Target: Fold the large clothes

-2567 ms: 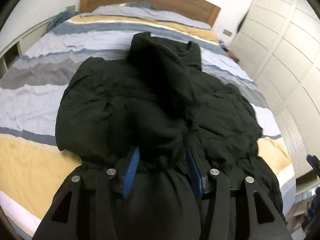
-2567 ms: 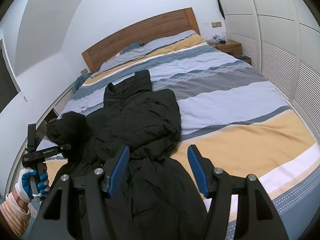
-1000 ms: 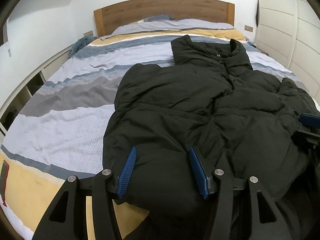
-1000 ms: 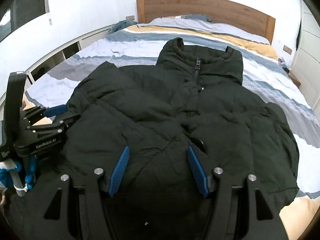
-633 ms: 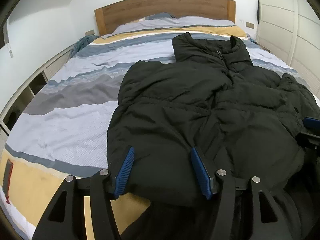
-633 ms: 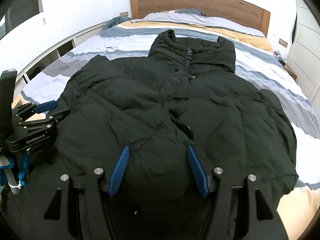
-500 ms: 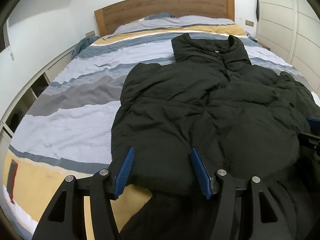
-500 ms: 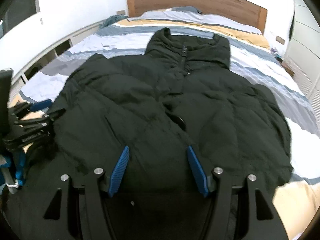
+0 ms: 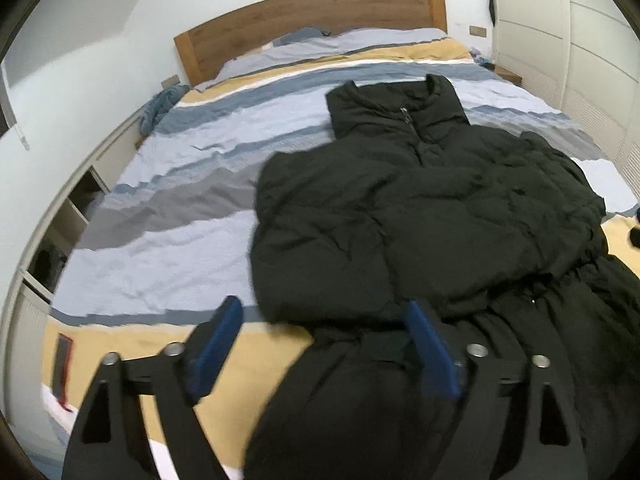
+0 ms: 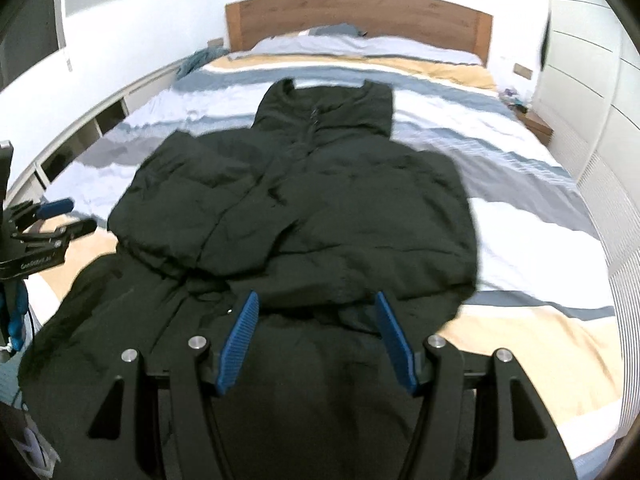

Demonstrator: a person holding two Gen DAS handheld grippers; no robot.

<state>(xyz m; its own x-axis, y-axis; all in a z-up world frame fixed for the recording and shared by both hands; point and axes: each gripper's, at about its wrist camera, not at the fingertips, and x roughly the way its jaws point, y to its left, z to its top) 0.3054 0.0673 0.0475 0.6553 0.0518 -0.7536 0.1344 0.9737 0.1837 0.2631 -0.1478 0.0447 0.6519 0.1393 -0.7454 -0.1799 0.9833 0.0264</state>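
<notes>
A black puffy quilted jacket (image 9: 424,216) lies face up on the striped blue, grey and yellow bedcover (image 9: 192,200), its stand-up collar toward the brown wooden headboard (image 9: 312,20) and its lower part running toward the foot of the bed, under both cameras. Both sleeves are folded in over the chest, so the upper body forms a compact block with a bunched edge just ahead of the claws.

Only the right wrist view shows the left claw (image 10: 64,216) from outside: it sits at the far left, beside the jacket's left edge, its blue-padded fingers (image 10: 54,206) held open with nothing between them, and a bit of blue-gloved hand below it. The left wrist view alone shows the open wall shelves (image 9: 64,224) along the bed's left side, a crumpled blue cloth (image 9: 160,104) by the headboard corner, and a dark red flat object (image 9: 62,364) on the yellow band near the foot.

From its own camera the left claw (image 9: 324,344) hovers over the jacket's left hem, one finger over bare bedcover, the other over black fabric, jaws wide apart and empty. The right claw (image 10: 316,340) points along the jacket's midline toward the collar, above the lower body of the garment, jaws likewise spread and gripping nothing. White wardrobe doors (image 10: 592,80) stand to the right of the bed.
</notes>
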